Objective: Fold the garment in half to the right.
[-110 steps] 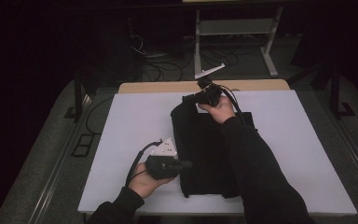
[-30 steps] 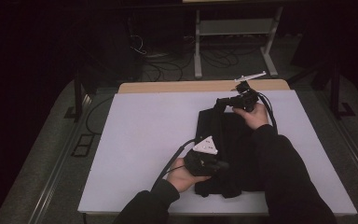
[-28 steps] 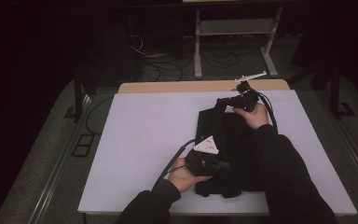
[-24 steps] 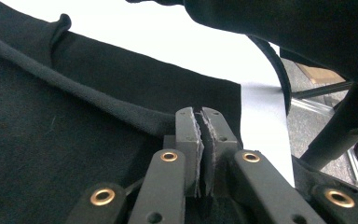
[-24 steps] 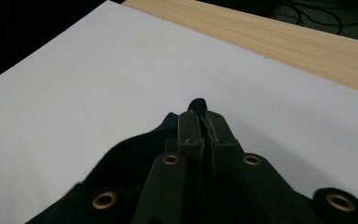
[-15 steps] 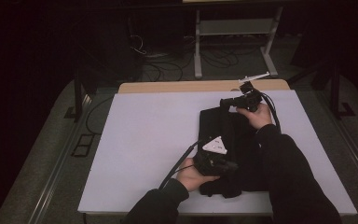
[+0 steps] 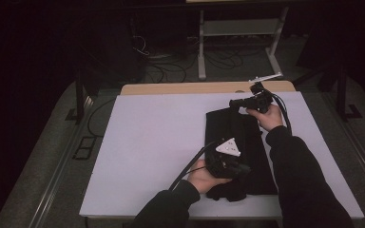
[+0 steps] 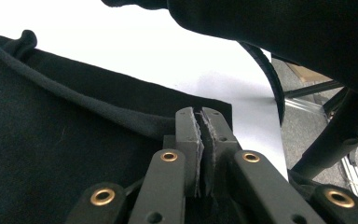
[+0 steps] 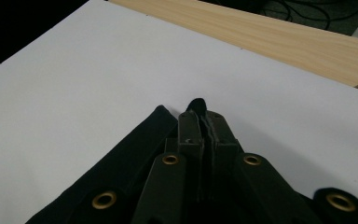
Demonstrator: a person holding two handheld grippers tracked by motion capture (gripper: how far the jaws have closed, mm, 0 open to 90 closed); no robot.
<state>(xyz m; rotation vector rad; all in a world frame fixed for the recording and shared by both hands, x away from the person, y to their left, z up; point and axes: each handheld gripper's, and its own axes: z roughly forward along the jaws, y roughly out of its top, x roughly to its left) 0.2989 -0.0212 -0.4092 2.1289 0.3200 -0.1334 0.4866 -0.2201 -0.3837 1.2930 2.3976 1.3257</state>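
Note:
A black cloth (image 7: 237, 133) lies folded on the right half of the white table (image 7: 157, 137). My left gripper (image 7: 244, 170), with a grey three-cornered plate on top, sits over the cloth's near part. In the left gripper view its jaws (image 8: 200, 119) are shut on a fold of the black cloth (image 8: 51, 140). My right gripper (image 7: 233, 102) is at the cloth's far left corner. In the right gripper view it (image 9: 200, 116) is shut on the black cloth (image 9: 135, 149), and a tip of fabric pokes out past the jaws.
A wooden strip (image 7: 180, 88) runs along the table's far edge. Behind it stand a metal frame (image 7: 237, 28) and cables on the floor. A dark sleeve (image 8: 284, 28) crosses above the left gripper. The table's left half (image 9: 74, 70) is bare white.
Both hands have carried the cloth to the right across the table. Over the last second the left gripper slid further right along the near part, while the right one stayed nearly still.

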